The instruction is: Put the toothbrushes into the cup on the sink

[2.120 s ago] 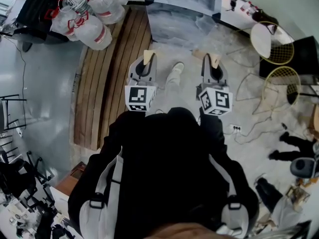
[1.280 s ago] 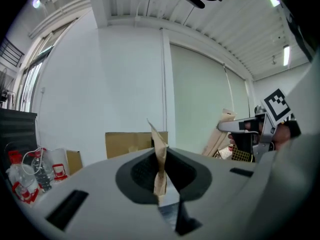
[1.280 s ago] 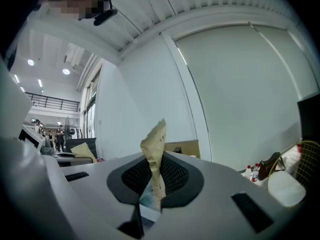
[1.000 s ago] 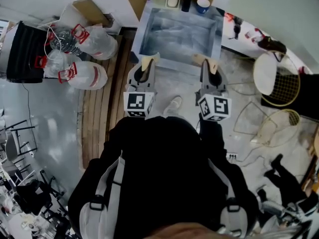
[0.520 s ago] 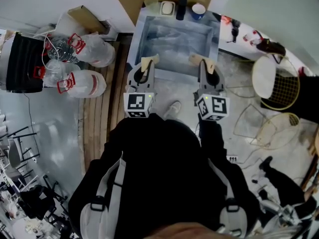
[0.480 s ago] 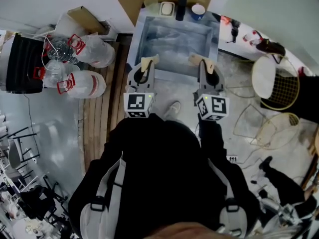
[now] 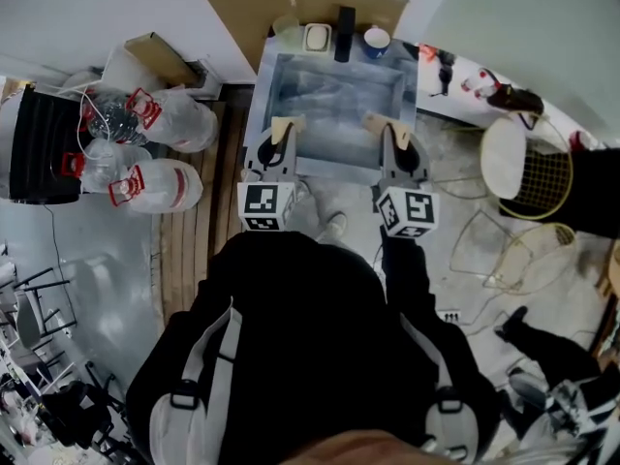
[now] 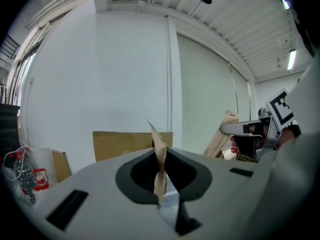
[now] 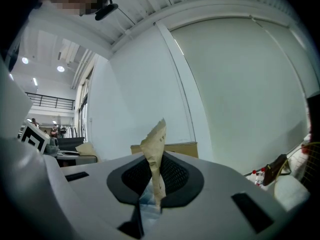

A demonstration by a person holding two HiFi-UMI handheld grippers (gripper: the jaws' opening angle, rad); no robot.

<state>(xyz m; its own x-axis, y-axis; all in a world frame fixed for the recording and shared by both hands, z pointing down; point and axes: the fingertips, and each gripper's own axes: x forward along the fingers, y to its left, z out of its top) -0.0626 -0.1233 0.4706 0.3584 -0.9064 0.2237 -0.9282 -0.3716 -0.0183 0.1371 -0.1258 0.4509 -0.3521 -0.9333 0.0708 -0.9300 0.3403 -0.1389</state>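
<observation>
Each clamping a tan paper-wrapped toothbrush (image 8: 159,156) by its floppy wrapper, the left gripper (image 7: 281,132) and right gripper (image 7: 381,129) are risking a slip short of the blue cup (image 7: 376,40) on the grey metal sink's (image 7: 334,90) rear ledge.

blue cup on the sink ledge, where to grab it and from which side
Probably the near rim of the blue cup, one jaw inside and one outside, coming down from the front. It stands upright with its mouth open, and a black upright thing stands to its left.
</observation>
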